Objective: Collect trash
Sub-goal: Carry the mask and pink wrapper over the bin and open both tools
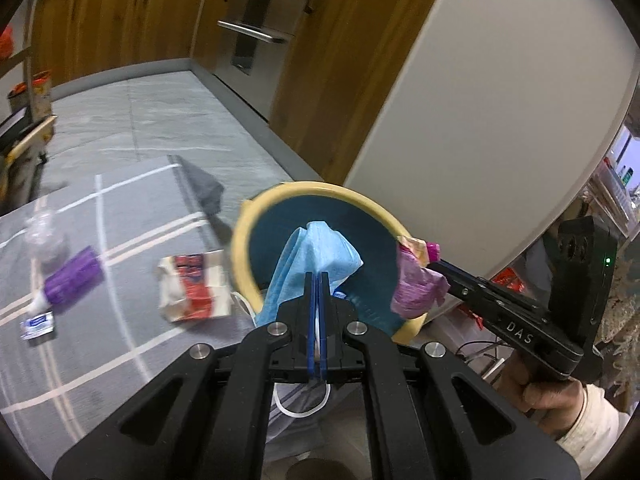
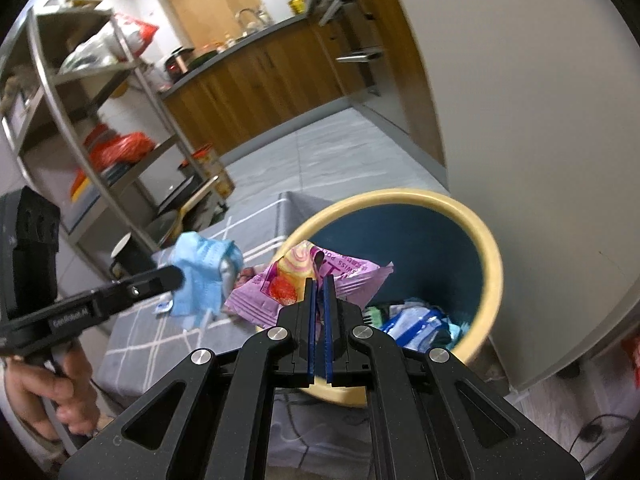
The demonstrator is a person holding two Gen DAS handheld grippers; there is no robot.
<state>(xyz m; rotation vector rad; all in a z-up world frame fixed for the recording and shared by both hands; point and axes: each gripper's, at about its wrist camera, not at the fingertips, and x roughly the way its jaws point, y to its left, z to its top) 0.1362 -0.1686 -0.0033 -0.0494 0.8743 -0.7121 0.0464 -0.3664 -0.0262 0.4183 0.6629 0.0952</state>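
Note:
My left gripper is shut on a blue face mask and holds it over the mouth of a cream-rimmed, dark blue bin. My right gripper is shut on a pink snack wrapper at the bin's rim. The wrapper also shows in the left wrist view, with the right gripper behind it. In the right wrist view, the left gripper holds the mask left of the bin. Several pieces of trash lie inside the bin.
On the grey striped cloth lie a red-and-white carton, a purple tube, a small blue sachet and a clear plastic bottle. A white wall stands right of the bin. A metal shelf rack stands at left.

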